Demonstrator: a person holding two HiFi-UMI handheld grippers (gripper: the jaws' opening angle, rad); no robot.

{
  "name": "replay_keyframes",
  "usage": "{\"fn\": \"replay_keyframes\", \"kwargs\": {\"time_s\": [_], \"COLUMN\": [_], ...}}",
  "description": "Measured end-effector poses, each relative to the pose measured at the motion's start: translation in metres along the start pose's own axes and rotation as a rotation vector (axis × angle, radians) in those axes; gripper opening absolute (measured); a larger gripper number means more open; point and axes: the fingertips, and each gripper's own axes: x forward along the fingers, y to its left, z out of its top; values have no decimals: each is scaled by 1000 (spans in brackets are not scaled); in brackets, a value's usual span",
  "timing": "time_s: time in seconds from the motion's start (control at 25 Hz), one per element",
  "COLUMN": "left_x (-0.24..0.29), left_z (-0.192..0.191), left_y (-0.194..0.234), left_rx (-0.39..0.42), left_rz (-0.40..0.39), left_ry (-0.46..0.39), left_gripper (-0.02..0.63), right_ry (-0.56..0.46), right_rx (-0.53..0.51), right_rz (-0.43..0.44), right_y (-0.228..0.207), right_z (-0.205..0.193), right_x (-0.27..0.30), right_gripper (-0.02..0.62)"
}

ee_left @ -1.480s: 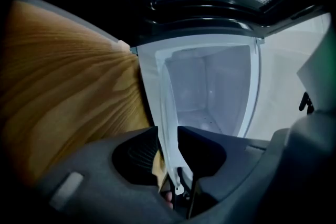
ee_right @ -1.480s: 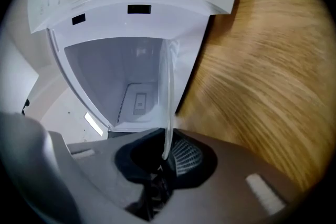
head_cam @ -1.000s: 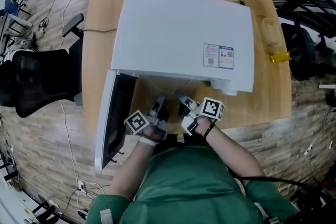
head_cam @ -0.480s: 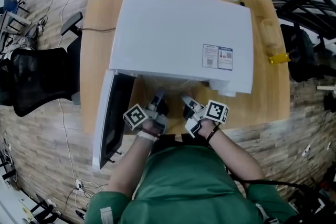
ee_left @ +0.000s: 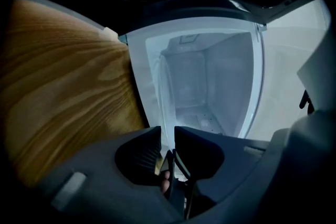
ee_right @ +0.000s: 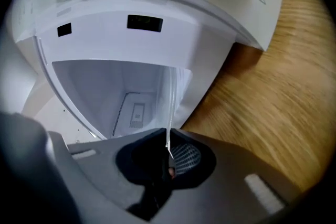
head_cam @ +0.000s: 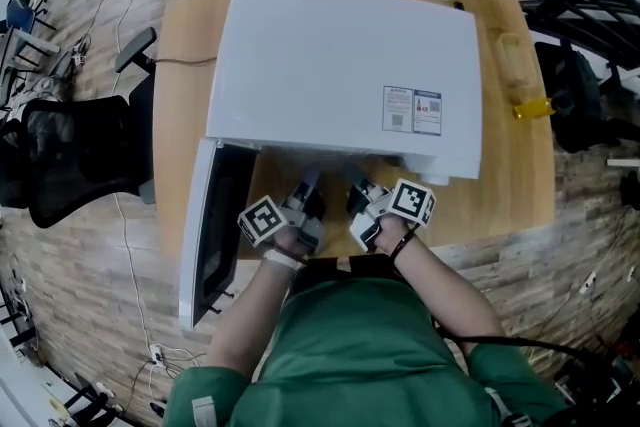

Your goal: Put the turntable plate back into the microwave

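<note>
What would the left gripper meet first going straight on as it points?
The left gripper, shut on the turntable plate, points into the microwave's open cavity. The mouth looks free; its floor or back wall probably comes first, depth unclear.

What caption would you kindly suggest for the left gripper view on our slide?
The left gripper clamps the glass turntable plate edge-on before the open microwave.

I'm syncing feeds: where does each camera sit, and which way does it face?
Head view: on the person's head, steeply down onto microwave, left gripper, right gripper, forearms.
Left gripper view: on that gripper, faces the cavity; jaws clamp the glass plate.
Right gripper view: on that gripper, faces cavity; jaws, just closed further, clamp the plate.
Gripper views share cavity, plate.
</note>
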Motion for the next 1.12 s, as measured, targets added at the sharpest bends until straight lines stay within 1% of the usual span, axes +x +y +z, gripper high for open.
{"fn": "replay_keyframes", "kwargs": {"time_s": [0.12, 0.2, 0.24, 0.28, 0.32, 0.36, 0.4, 0.44, 0.48, 0.56, 0.84, 1.12], "left_x": [4, 6, 6, 7, 8, 9, 9, 9, 10, 11, 17, 19], "left_z": [-9, -6, -4, -1, 1, 3, 4, 6, 7, 9, 13, 17], "left_y": [-5, -2, 2, 4, 5, 6, 6, 5, 5, 6, 5, 5], "left_rx": [-2, 14, 22, 29, 30, 26, 20, 14, 12, 14, 16, 19], "left_rz": [-13, 21, 41, 54, 60, 60, 59, 58, 56, 53, 56, 61], "left_ry": [14, 8, 6, 5, 4, 1, -3, -7, -9, -9, -10, -20], "left_gripper": [84, 80, 66, 41, 35, 34, 32, 32, 31, 31, 31, 29], "right_ry": [-3, 0, 1, 3, 4, 4, 1, -4, -11, -18, -30, -35], "right_rx": [9, 18, 14, -1, -29, -68, -102, -121, -126, -119, -96, -93], "right_rz": [-5, 8, 9, 2, -12, -32, -53, -71, -83, -95, -110, -133], "right_y": [-1, 1, 1, 2, 2, 3, 5, 5, 6, 5, 4, 4], "right_z": [2, 2, 2, 3, 3, 4, 6, 8, 10, 14, 19, 19], "right_x": [3, 7, 8, 9, 10, 11, 10, 9, 7, 6, 9, 12], "right_gripper": [25, 25, 25, 25, 27, 45, 92, 98, 94, 19, 3, 3]}}
